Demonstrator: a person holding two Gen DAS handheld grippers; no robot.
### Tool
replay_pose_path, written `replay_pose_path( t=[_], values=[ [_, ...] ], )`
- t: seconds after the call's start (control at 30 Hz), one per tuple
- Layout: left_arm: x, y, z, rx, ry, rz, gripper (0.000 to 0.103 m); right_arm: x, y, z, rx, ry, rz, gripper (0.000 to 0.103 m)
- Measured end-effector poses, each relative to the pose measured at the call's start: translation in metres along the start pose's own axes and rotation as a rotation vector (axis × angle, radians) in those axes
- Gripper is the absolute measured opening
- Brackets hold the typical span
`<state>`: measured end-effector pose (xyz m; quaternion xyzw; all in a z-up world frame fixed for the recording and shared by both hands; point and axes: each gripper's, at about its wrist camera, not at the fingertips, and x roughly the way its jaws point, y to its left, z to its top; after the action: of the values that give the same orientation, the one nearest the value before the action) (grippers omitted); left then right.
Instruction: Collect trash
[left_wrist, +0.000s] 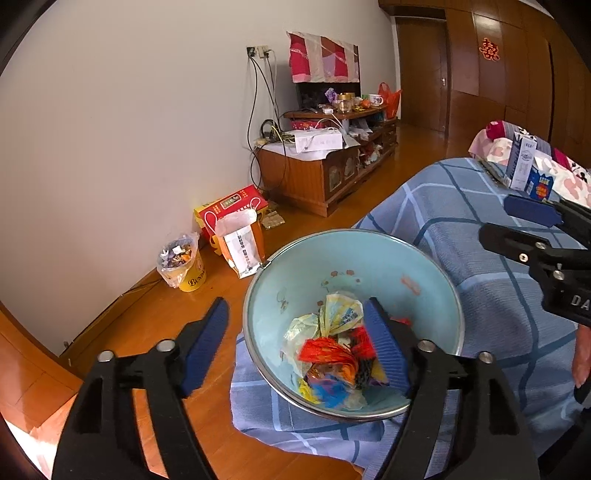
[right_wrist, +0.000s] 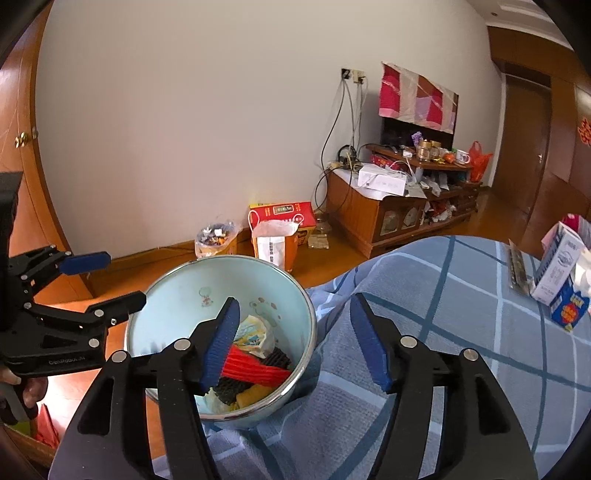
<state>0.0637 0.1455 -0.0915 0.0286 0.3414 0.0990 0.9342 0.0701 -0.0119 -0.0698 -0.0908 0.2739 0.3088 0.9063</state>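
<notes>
One pale blue basin (left_wrist: 291, 269) sits on the checked bedspread (left_wrist: 498, 295), heaped with crumpled wrappers (left_wrist: 332, 354); two grippers, left gripper (left_wrist: 295, 343) and right gripper (right_wrist: 295, 343), straddle its rim, jaws spread wide, holding nothing

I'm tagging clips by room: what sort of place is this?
Probably a bedroom in a home: a bed with a blue checked sheet, a wooden TV cabinet cluttered with household items, and wooden wardrobe doors.

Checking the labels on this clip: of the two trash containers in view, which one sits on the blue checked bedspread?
The pale blue enamel basin holding crumpled wrappers sits on the bedspread. The yellow plastic-lined bucket stands on the wooden floor by the wall.
</notes>
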Motion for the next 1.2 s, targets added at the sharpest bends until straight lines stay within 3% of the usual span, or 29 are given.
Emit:
replay_pose_path(
  t=[0.2, 0.3, 0.53, 1.2],
  values=[
    [-0.031, -0.001, 0.006, -0.025, -0.087, -0.006, 0.095, -0.042, -0.004, -0.005, 0.048, -0.061, -0.037, 0.069],
    [-0.047, -0.003, 0.011, -0.041, -0.128, -0.022, 0.097, -0.063, -0.002, -0.006, 0.034, -0.098, -0.089, 0.071],
    [-0.068, -0.008, 0.017, -0.042, -0.177, -0.042, 0.097, -0.096, -0.001, -0.012, -0.005, -0.164, -0.175, 0.077],
    [-0.082, -0.005, 0.019, -0.039, -0.208, -0.044, 0.097, -0.112, -0.005, -0.013, 0.001, -0.202, -0.191, 0.079]
  ],
)
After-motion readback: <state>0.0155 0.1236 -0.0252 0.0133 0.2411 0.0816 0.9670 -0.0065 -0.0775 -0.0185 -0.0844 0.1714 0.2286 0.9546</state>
